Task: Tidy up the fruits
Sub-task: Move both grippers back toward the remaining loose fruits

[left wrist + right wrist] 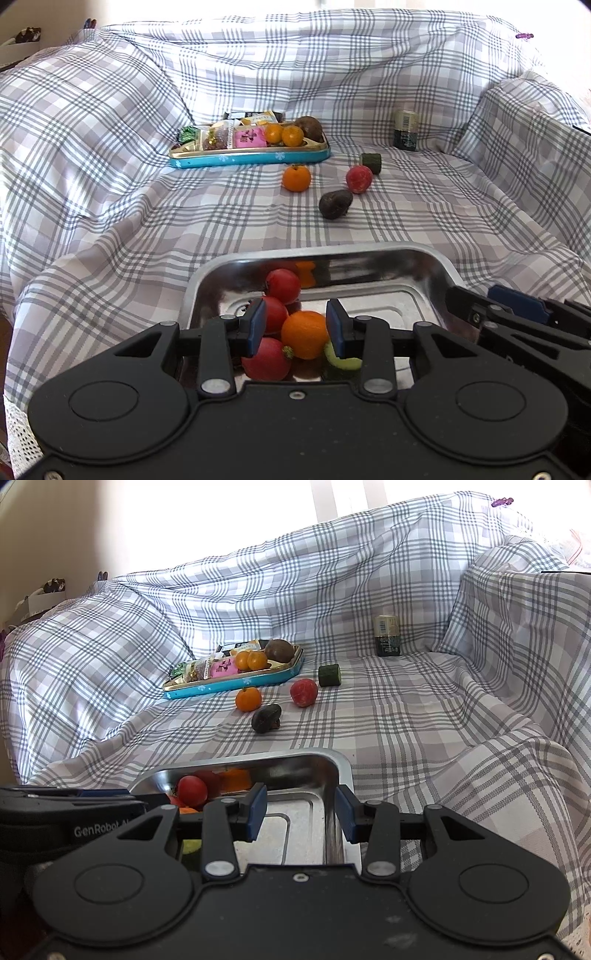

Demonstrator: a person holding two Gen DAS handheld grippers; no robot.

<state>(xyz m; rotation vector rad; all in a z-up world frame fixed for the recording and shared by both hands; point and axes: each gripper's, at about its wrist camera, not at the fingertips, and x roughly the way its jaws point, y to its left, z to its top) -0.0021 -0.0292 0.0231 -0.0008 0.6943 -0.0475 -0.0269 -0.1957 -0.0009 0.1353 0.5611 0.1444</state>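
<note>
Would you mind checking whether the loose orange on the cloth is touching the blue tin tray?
Apart. The left wrist view shows a strip of checked cloth between the orange and the blue tin tray.

So the steel tray [207, 280] sits nearest, holding three red fruits [283, 285], one orange [304, 334] and a green piece [341, 360] bunched at its left end. Beyond the steel tray, loose on the cloth: a dark avocado [335, 204], another orange [296, 178], a red fruit [359, 179] and a green cucumber chunk [371, 162].
</note>
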